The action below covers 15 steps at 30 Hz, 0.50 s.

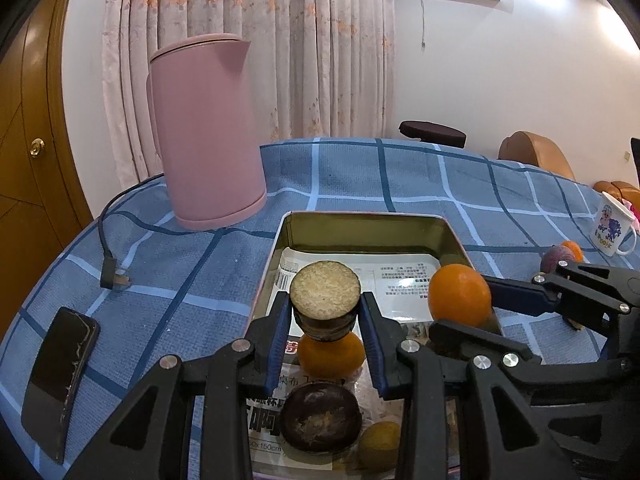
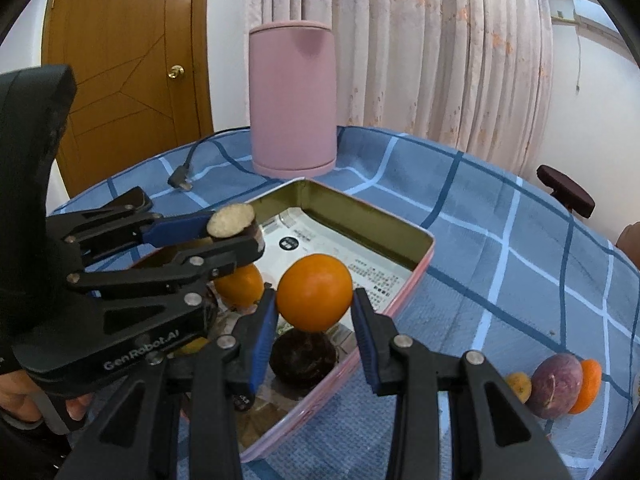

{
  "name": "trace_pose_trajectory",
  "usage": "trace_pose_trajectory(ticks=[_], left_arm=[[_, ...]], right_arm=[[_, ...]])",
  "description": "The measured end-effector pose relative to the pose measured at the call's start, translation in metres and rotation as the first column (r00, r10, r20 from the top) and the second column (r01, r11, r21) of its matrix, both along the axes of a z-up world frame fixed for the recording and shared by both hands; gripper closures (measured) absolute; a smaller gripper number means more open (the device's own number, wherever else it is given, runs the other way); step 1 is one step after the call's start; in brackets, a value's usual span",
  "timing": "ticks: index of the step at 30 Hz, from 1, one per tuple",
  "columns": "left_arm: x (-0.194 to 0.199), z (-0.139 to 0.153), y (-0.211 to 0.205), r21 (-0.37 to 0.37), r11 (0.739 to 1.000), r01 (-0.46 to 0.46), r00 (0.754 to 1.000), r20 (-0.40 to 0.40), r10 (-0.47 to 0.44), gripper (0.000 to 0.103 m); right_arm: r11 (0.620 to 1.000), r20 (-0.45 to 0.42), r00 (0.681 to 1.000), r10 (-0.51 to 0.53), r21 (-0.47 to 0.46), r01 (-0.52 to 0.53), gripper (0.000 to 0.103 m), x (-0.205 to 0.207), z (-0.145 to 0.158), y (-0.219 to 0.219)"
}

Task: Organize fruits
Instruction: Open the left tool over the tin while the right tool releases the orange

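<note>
Both grippers hung over the tin tray: left gripper clamped a cut dark fruit half, right gripper clamped an orange. Three fruits lay outside on the worktop, partly overlapping; the tray's contents stayed partly hidden.

1. My tin tray has shiny metal walls, with printed paper lining it.
2. The checked tablecloth is matt woven cloth.
3. The orange looks smooth and glossy.
4. The kettle is matt pink plastic.
</note>
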<state>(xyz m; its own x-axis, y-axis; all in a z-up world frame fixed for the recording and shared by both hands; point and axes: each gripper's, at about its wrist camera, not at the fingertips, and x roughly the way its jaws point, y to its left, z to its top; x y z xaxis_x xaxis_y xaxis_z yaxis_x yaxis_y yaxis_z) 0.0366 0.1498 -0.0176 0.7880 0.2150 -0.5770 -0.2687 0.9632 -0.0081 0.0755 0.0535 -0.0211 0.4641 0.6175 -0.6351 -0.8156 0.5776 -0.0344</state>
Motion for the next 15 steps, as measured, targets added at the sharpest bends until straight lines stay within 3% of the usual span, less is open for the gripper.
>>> trace_pose_trajectory(ticks=[5, 7, 10, 11, 12, 15], left_arm=[[-0.002, -0.001, 0.001, -0.008, 1.0, -0.009, 1.0, -0.007, 0.009, 0.066], [-0.004, 0.0, 0.001, -0.02, 1.0, -0.008, 1.0, -0.007, 0.008, 0.065], [-0.007, 0.004, 0.001, -0.017, 1.0, -0.014, 1.0, 0.0, 0.014, 0.048], [-0.009, 0.006, -0.001, -0.013, 1.0, -0.015, 1.0, 0.006, 0.015, 0.038], [-0.011, 0.008, -0.004, -0.008, 1.0, -0.014, 1.0, 0.013, 0.014, 0.035], [-0.014, 0.014, -0.015, 0.008, 1.0, 0.01, 1.0, 0.025, -0.01, 0.035]], right_arm=[[1.0, -0.022, 1.0, 0.015, 0.021, -0.015, 0.058, 0.001, -0.001, 0.0], [0.999, -0.014, 1.0, 0.005, 0.038, -0.005, 0.044, 0.002, 0.002, -0.004], [0.997, -0.002, 1.0, -0.021, 0.071, 0.021, 0.023, 0.001, 0.008, -0.016], [0.996, 0.002, 1.0, -0.025, 0.083, 0.025, 0.023, -0.001, 0.011, -0.022], [0.996, 0.011, 0.999, -0.031, 0.089, 0.03, 0.023, -0.003, 0.014, -0.03], [0.994, 0.048, 0.997, -0.068, 0.083, 0.064, 0.022, -0.007, 0.019, -0.052]])
